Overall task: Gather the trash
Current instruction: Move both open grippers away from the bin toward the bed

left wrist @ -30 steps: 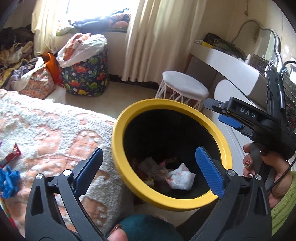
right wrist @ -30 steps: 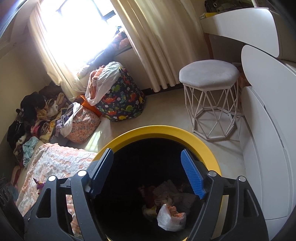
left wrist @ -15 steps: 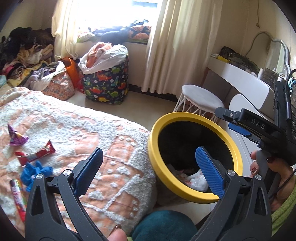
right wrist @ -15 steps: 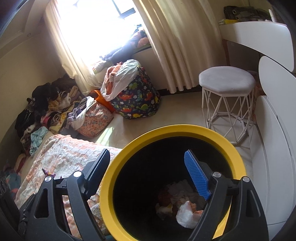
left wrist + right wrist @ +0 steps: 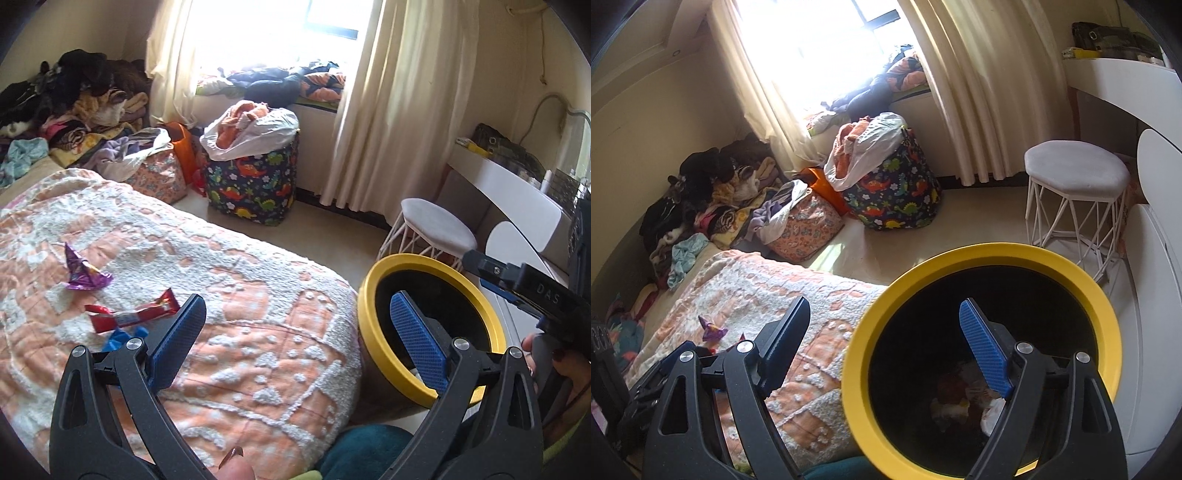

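A black bin with a yellow rim [image 5: 369, 295] [image 5: 997, 253] stands on the floor beside the bed; crumpled wrappers [image 5: 960, 400] lie at its bottom. On the bed's orange-and-white blanket [image 5: 240, 277] lie a purple wrapper [image 5: 83, 275], a red wrapper [image 5: 133, 314] and a blue scrap [image 5: 120, 338]. My left gripper [image 5: 295, 317] is open and empty above the blanket, right of the wrappers. My right gripper [image 5: 886, 325] is open and empty over the bin's left rim; it also shows at the right edge of the left wrist view [image 5: 517, 280].
A white stool [image 5: 1075, 173] and a white desk [image 5: 1123, 85] stand right of the bin. A dinosaur-print laundry bag [image 5: 255, 184], a floral bag [image 5: 159, 177] and a heap of clothes [image 5: 66, 107] sit by the curtained window.
Both grippers have swung left, away from the bin and toward the bed. The wrappers on the blanket have come into the left wrist view. Both stay open.
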Tool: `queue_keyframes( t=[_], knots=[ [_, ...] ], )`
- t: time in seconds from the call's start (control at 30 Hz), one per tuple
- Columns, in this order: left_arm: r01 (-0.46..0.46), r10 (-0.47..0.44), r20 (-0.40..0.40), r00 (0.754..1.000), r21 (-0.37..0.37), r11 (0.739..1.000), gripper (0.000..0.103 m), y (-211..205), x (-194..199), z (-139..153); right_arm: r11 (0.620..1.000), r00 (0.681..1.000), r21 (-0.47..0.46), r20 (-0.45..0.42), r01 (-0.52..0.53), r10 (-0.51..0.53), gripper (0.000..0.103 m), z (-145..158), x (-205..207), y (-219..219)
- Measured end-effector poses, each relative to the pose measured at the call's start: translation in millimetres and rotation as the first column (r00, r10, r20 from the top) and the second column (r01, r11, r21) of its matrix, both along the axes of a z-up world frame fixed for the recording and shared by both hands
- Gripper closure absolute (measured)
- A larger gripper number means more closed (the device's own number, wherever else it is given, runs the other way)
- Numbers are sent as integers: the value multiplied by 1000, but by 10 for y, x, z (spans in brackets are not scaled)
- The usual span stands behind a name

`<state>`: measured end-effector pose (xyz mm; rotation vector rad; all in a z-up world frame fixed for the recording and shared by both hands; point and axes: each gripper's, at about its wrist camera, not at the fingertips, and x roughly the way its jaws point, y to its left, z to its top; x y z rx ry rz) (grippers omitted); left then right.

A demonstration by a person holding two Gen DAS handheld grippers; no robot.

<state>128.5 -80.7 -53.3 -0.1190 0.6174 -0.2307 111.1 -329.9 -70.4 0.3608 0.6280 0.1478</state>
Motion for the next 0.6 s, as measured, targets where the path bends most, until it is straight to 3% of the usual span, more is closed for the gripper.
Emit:
queue_keyframes(
  t=[0.27,0.6],
  knots=[
    [-98,97,48,994,32,995,11,361,-1,96,998,998,11,17,-67,67,23,65,-71,308],
    [-221,220,45,974,9,975,11,935,-33,79,985,984,10,59,-170,169,22,160,-177,791]
  ],
)
